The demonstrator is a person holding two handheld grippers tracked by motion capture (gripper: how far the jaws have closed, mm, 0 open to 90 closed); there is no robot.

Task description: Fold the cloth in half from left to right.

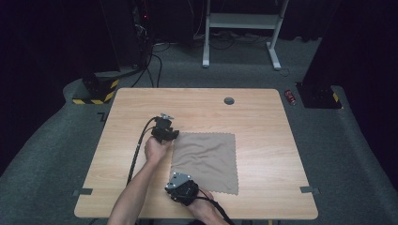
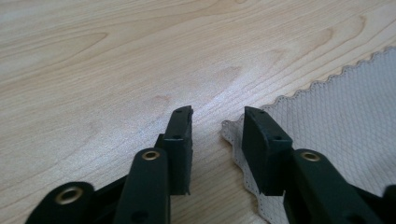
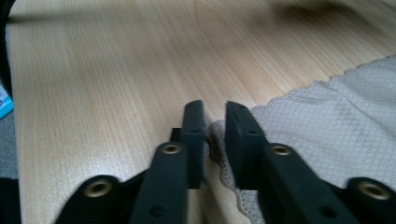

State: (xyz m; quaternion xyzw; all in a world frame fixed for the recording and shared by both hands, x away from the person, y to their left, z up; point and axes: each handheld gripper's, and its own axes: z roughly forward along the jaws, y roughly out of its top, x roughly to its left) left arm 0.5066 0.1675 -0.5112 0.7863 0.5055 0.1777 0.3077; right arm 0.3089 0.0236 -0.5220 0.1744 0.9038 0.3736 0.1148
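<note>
A grey-brown cloth (image 1: 206, 161) with a scalloped edge lies flat on the wooden table (image 1: 263, 117). My left gripper (image 1: 165, 132) is at the cloth's far left corner. In the left gripper view this gripper (image 2: 217, 113) is open, its jaws wide apart, with the corner of the cloth (image 2: 336, 116) lying between the tips. My right gripper (image 1: 180, 186) is at the near left corner. In the right gripper view this gripper (image 3: 215, 106) has its jaws close together with a narrow gap, and the corner of the cloth (image 3: 336, 116) sits crumpled in that gap.
A round cable hole (image 1: 229, 101) sits near the table's far edge. Bare wood (image 1: 267, 154) surrounds the cloth on every side. Beyond the table are a white desk frame (image 1: 241, 28), cables and a yellow-black striped base (image 1: 96, 91) on the grey floor.
</note>
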